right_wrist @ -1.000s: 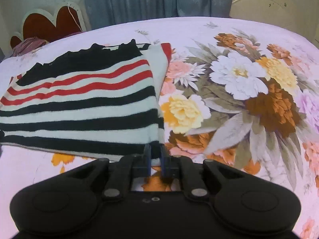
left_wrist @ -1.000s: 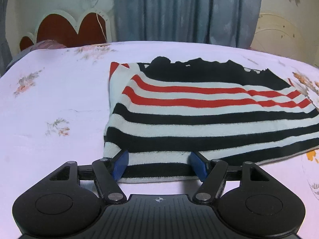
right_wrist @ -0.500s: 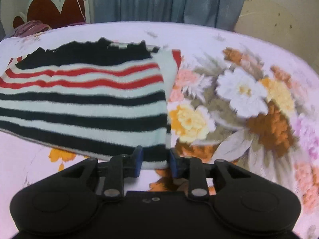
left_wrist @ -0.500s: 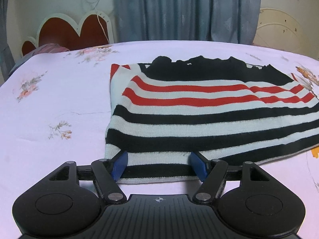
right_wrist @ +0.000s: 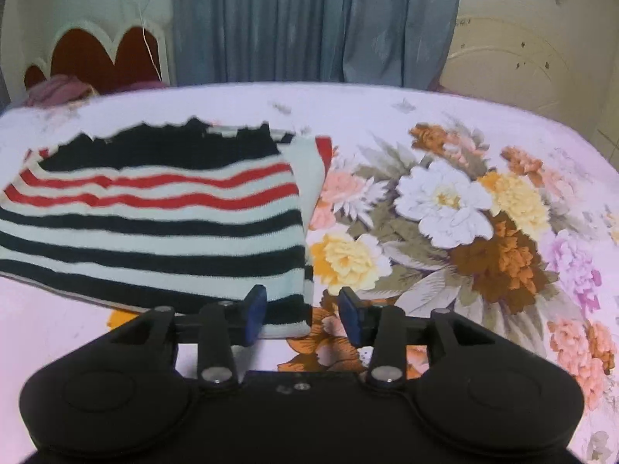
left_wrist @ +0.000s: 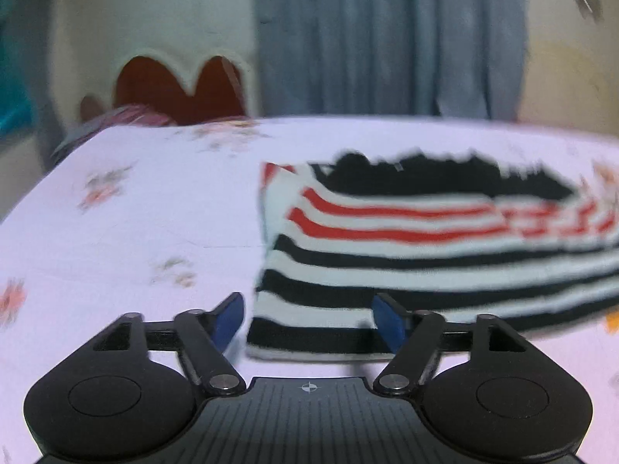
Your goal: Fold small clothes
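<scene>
A folded striped sweater with black, white and red bands lies flat on the bed. In the left wrist view its near left corner lies between the fingers of my left gripper, which stands wide open; the pads do not press on the cloth. In the right wrist view the sweater fills the left half. Its near right corner sits between the fingers of my right gripper, whose jaws are opening and have let the hem go. The left wrist view is blurred by motion.
The bed sheet is pale pink on the left, with a large flower print on the right. A red and white headboard and a blue curtain stand behind. A pink cloth heap lies by the headboard.
The right gripper's jaws went from shut on the sweater's hem corner to clearly apart. The left jaws widened slightly. Both grippers lifted a little, and the sweater stays flat.
</scene>
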`<state>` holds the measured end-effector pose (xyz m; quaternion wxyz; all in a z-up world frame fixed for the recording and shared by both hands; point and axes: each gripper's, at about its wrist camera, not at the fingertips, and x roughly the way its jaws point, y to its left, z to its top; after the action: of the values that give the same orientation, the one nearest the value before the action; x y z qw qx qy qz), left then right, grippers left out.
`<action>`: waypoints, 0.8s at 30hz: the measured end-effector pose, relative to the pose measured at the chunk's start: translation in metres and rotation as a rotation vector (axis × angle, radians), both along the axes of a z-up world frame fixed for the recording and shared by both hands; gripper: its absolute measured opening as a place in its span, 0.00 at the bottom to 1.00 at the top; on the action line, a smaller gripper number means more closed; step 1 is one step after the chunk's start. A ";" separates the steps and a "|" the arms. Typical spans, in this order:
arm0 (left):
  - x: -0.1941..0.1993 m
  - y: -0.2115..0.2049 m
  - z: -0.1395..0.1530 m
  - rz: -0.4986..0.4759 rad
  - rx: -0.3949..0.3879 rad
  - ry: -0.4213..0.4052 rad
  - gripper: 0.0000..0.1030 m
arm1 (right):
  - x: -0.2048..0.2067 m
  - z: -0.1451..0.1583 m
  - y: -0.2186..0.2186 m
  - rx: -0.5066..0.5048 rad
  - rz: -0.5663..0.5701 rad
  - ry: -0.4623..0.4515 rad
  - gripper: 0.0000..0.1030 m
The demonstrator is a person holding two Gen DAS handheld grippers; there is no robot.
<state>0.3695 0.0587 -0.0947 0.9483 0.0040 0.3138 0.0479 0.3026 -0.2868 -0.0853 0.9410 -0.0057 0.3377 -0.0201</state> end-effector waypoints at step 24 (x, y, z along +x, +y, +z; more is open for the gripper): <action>0.024 0.077 -0.077 0.348 -1.001 -0.157 0.14 | 0.116 0.009 0.116 0.260 0.213 0.044 0.07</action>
<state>0.3939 0.1362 -0.1714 0.8330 -0.5043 0.2223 0.0492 0.4183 -0.1708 -0.0762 0.9231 0.0800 0.3552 0.1237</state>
